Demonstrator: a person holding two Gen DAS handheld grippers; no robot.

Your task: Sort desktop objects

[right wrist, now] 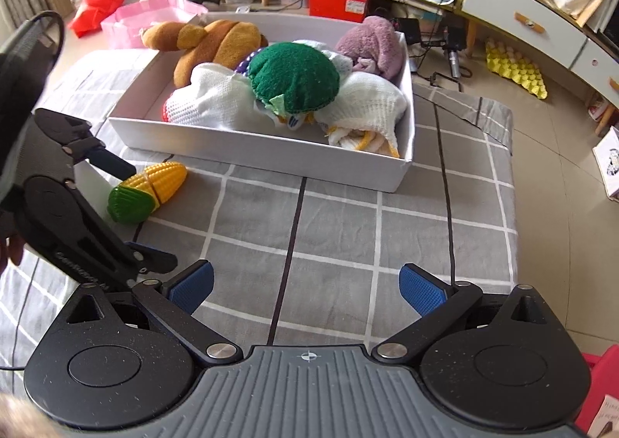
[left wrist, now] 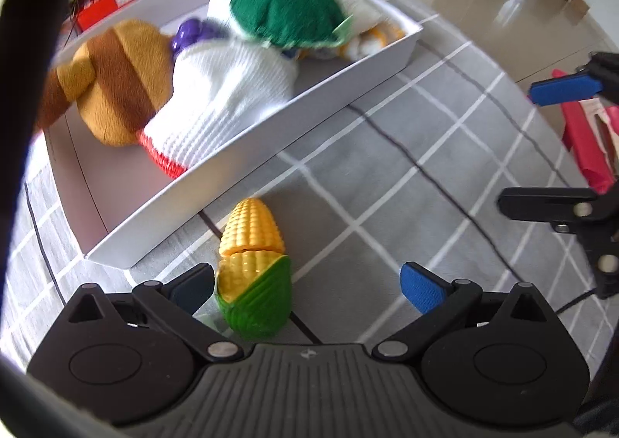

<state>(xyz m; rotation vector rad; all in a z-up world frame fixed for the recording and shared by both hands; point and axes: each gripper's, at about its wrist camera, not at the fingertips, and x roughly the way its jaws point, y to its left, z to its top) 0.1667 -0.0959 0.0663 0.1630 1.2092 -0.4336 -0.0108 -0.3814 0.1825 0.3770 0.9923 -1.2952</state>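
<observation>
Lying on the grey checked cloth [right wrist: 348, 213] just outside the box's near-left corner: toy corn [left wrist: 251, 264], husk end toward the left gripper [left wrist: 305, 285], tip pointing at the box wall. It's the only loose item on the cloth; white box [right wrist: 251, 146] already holds plush toys, white knit gloves, green felt piece [right wrist: 294, 78].

L gripper: jaws spread wide, corn sits between them but hard against the left finger [left wrist: 191, 285], big gap to the right pad. Not gripped yet.

R gripper [right wrist: 305, 291]: spread, nothing in it, parked over bare cloth to the right of the corn, well apart from it.

Risks, my read:
- off-centre closure → right pad sweeps corn sideways or it rolls out, round body.
- corn looks like a 2-pc toy w/ seam mid-body; pinching only the husk half could leave the tip behind.
- box wall v. close to tip; pushing fwd jams corn against it.
</observation>
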